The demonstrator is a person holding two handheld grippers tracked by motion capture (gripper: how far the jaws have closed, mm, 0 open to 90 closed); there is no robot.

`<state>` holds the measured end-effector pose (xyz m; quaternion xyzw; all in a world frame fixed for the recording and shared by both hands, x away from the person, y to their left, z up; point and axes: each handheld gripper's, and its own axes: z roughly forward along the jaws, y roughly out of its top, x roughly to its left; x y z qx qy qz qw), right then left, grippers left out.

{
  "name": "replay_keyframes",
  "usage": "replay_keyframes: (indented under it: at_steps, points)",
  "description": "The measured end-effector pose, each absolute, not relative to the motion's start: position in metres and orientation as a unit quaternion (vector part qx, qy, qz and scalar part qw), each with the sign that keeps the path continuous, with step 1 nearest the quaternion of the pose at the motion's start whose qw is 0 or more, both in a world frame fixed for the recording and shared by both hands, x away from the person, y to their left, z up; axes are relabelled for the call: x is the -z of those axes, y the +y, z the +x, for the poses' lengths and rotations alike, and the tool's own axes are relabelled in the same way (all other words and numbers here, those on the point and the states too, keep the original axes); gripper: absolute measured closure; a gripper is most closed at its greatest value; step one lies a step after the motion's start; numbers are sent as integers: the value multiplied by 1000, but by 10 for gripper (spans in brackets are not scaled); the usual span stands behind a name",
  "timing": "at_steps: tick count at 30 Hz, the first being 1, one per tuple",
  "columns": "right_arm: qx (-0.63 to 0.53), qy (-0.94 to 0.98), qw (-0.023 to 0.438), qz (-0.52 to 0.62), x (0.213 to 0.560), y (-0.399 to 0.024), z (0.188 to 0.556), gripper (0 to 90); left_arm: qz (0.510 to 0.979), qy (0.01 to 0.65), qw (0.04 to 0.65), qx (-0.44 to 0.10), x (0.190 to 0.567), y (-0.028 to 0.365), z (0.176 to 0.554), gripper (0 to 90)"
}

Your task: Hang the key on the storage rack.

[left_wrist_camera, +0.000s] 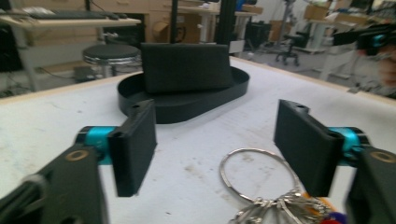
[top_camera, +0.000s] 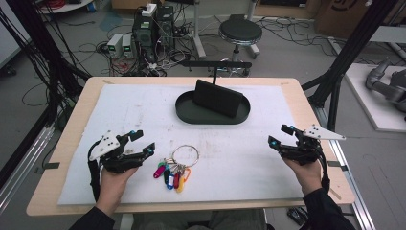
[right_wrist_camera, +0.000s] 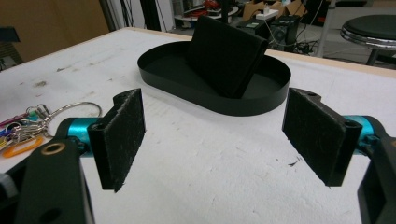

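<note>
The desk (top_camera: 72,124) carries a white mat (top_camera: 143,105) that covers most of its top, leaving a wooden border along each edge. Near the far edge, about midway across, sits a black oval tray (top_camera: 191,115), and a black wallet-like case (top_camera: 218,98) stands in it, leaning on its long edge. Toward the near edge, a little left of the middle, lies a bunch of keys (top_camera: 174,167) on a big wire ring, with coloured tags fanned toward the person.

The left tongs (top_camera: 139,142) hover just beside the keys on their left, jaws spread wide and holding nothing; in the left gripper view the ring (left_wrist_camera: 254,175) lies low between the jaws, nearer the right one. The right tongs (top_camera: 280,135) hang near the right edge of the mat, well apart from the keys, also wide and empty.

Risks, as I judge them: the ring is thin and lies flat, so jaws closing from above may slide over the wire or pinch only one tag, letting the rest swing and drop. A push sideways could scrape the bunch across the mat or drag the mat itself.

Room is generous: the mat between keys and tray is bare, and so is the stretch toward the right edge. The near edge is close behind the keys, so a backward nudge could send them off.
</note>
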<state>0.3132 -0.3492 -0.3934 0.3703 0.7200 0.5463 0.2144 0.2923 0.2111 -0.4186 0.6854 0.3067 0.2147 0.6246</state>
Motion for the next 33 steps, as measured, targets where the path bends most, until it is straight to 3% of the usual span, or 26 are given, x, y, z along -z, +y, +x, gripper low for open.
replay_keyframes:
  at_steps: [4, 11, 17, 25, 33]
  points:
    - [-542, 724, 215, 369, 394, -347, 317, 217, 687, 330, 624, -174, 417, 213, 297, 306]
    - [-538, 727, 223, 365, 395, -344, 320, 218, 708, 339, 590, -188, 415, 208, 302, 248]
    - [-537, 727, 222, 365, 396, -344, 320, 218, 709, 368, 579, -164, 418, 198, 315, 249]
    - [-531, 732, 227, 361, 397, -347, 317, 219, 749, 351, 544, -141, 424, 173, 328, 339]
    - [-530, 727, 235, 367, 396, -354, 314, 246, 767, 354, 518, -135, 430, 152, 341, 523]
